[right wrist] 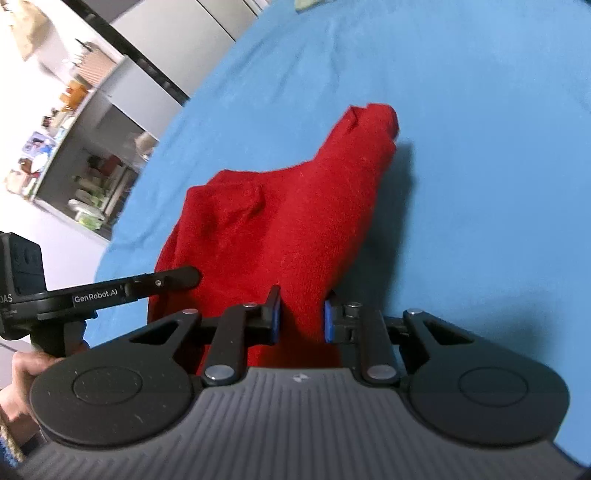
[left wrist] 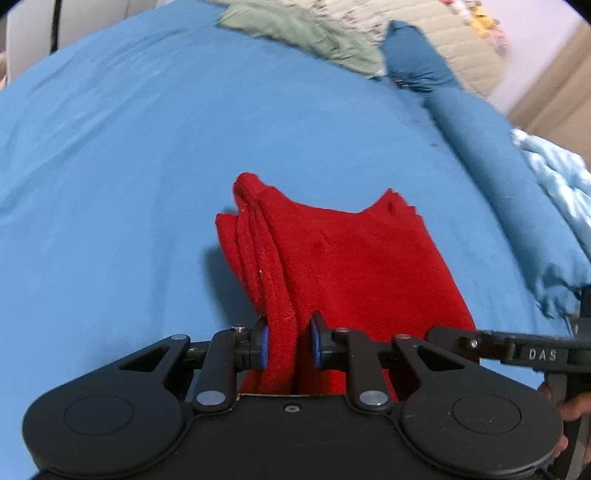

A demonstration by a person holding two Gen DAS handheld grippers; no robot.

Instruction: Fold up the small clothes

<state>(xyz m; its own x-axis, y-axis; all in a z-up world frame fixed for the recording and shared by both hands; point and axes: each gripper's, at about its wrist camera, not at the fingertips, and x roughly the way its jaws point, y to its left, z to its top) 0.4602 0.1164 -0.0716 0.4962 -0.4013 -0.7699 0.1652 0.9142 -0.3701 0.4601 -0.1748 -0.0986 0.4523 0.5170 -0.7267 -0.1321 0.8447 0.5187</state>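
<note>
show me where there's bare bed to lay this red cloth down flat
The blue sheet is bare left of the red cloth and beyond it, up to the green garment. The right wrist view shows open sheet right of the cloth too. In the left wrist view it is crowded to the right: dark blue bolster and pale blue bedding. Left gripper and right gripper both pinch the cloth.

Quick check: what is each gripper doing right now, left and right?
Left gripper: shut on the red cloth, pinching its near edge.
Right gripper: shut on the same red cloth.
</note>
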